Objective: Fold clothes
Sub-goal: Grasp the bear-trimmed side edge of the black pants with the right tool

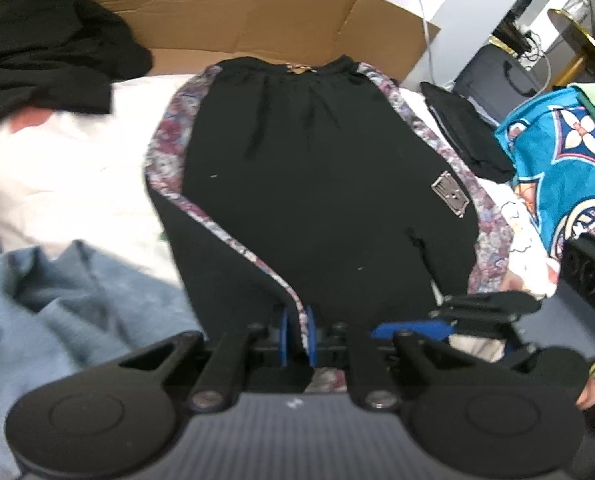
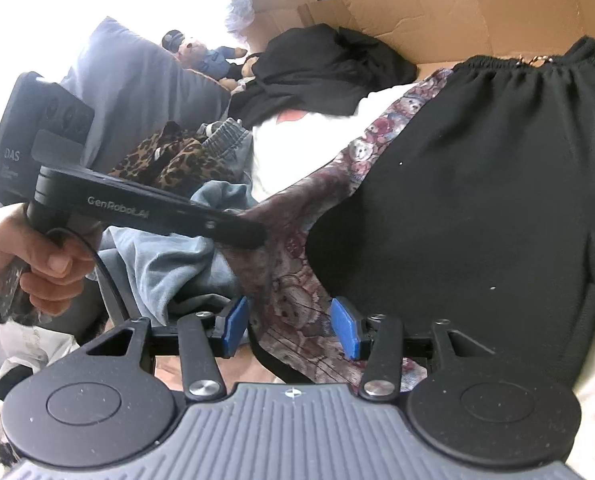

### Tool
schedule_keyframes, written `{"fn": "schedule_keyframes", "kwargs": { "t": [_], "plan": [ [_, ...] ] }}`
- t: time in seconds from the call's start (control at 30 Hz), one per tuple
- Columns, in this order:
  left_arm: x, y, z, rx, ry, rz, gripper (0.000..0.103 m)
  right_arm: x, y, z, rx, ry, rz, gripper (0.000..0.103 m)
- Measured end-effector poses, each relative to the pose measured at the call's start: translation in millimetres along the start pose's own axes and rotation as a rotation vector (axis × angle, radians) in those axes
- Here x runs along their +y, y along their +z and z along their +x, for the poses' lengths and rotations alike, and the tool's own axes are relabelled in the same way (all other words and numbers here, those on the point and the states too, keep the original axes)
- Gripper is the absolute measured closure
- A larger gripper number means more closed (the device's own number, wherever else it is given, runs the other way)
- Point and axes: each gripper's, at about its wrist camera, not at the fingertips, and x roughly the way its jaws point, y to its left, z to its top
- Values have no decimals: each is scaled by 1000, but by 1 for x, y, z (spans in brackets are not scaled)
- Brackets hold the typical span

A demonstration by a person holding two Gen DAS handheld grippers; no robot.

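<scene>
I'm working on a bed strewn with clothes, cardboard along its far edge. The black trousers with patterned side stripes lie flat across its middle, waistband toward the cardboard. My left gripper is pinched tight on a leg end at the near edge. My right gripper stands half open, patterned cloth between the pads but apparently not pinched. I judge the lengthwise fold is starting; next the right must close, then both carry the leg ends to the waistband.

right hand-held gripper: pads apart, patterned stripe between | black pants spread | left hand-held gripper pinching stripe
</scene>
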Motion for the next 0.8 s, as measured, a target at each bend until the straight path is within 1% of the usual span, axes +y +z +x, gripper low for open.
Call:
{"fn": "schedule_keyframes", "kwargs": {
  "t": [0.13, 0.2, 0.23, 0.3, 0.43, 0.5, 0.57, 0.63, 0.8],
  "plan": [
    [-10, 4, 15, 14, -21, 18, 92, 6, 3, 9, -1, 5, -12, 49],
    [-11, 5, 20, 19, -33, 15, 92, 8, 4, 14, -2, 0, -18, 47],
    [-12, 5, 23, 21, -39, 14, 92, 8, 5, 17, -3, -6, -21, 43],
    [-12, 7, 28, 20, -48, 0, 92, 8, 6, 23, -10, -19, -21, 41],
    [-13, 11, 39, 25, -58, -19, 92, -3, 8, 38, -17, -22, 46, 41],
    [-13, 13, 45, 39, -64, -19, 91, -7, 9, 44, -16, -25, 59, 41],
    [-14, 14, 46, 46, -58, -12, 89, -11, 10, 50, -10, -35, 66, 41],
    [-12, 14, 44, 43, -52, -8, 84, -15, 10, 55, -5, -44, 70, 41],
    [-3, 11, 28, 31, -1, 15, 82, -21, 9, 61, -2, -49, 86, 41]
  ]
}}
